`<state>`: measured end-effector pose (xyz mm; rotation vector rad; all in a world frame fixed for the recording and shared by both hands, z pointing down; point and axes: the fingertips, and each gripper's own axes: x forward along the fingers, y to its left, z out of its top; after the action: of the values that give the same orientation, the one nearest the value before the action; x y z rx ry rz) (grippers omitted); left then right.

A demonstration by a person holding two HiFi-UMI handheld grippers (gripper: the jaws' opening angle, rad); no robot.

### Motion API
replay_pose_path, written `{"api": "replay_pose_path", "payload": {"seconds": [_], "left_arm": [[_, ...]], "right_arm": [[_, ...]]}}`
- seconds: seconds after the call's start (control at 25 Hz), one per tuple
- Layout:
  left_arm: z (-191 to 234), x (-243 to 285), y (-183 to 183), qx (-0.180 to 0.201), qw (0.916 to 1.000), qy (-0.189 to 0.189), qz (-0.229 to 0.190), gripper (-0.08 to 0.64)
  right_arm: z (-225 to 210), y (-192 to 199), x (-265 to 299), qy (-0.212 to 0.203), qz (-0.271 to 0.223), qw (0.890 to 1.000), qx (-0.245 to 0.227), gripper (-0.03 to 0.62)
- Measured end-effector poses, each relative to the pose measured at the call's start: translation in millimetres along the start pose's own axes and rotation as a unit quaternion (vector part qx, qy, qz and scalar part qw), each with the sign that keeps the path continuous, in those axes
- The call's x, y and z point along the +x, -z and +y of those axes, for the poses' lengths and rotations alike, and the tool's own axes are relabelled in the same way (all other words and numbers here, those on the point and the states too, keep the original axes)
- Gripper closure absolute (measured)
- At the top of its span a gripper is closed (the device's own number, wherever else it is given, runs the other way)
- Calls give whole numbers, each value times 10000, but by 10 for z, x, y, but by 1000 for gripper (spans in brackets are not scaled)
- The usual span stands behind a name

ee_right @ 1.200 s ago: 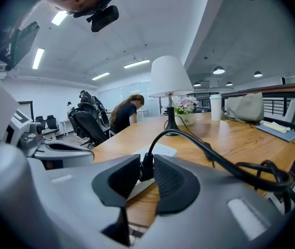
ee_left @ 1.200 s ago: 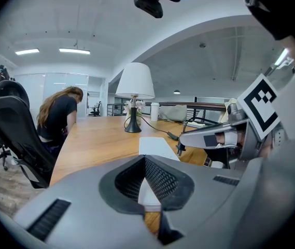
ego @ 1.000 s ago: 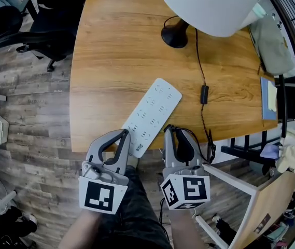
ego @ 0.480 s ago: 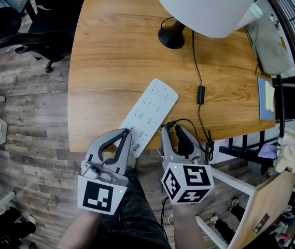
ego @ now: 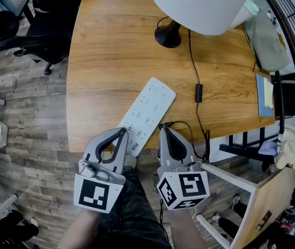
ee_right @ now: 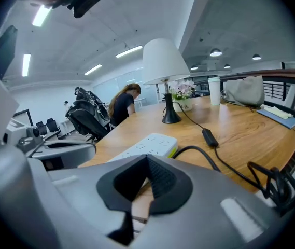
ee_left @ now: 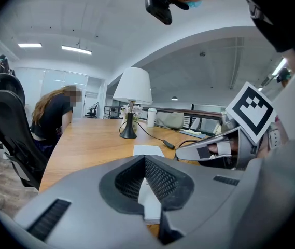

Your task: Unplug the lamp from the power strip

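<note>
A white power strip [ego: 146, 115] lies slantwise on the wooden table [ego: 106, 61], its near end over the front edge. The lamp [ego: 201, 4] stands at the back; its black cord [ego: 193, 61] runs past an inline switch [ego: 199, 92], loops at the table edge and ends beside the strip's near right side, at my right gripper's tip. My right gripper [ego: 163, 130] is shut with nothing between its pads. Just left of the strip's near end, my left gripper [ego: 122, 133] is shut and empty too. In the right gripper view the cord [ee_right: 199, 152] disappears behind the jaw; the plug is hidden.
A person [ee_left: 54, 113] sits at the table's far left beside black office chairs [ego: 12, 30]. A bag [ego: 269, 40], a cup [ee_right: 214, 90] and papers [ego: 266, 95] lie along the right side. A white frame [ego: 230, 180] stands below the table's right corner.
The right gripper's jaws, spread half a second ago, have come together. The cord's end, looped in front of that gripper, now lies by the strip's right side. The left gripper barely moved.
</note>
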<state>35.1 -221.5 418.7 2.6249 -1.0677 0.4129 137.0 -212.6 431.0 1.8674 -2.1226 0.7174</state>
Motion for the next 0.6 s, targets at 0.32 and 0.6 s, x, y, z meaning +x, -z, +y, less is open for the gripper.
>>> {"api": "replay_pose_path", "payload": {"seconds": [0.32, 0.6], "left_arm": [[1, -61, -74, -27, 9999, -15, -110, 565], [-21, -127, -140, -46, 9998, -2, -188, 565]], "right_arm": [[198, -146, -94, -407, -531, 9978, -27, 584], [268, -184, -177, -566, -675, 9961, -15, 584]]}}
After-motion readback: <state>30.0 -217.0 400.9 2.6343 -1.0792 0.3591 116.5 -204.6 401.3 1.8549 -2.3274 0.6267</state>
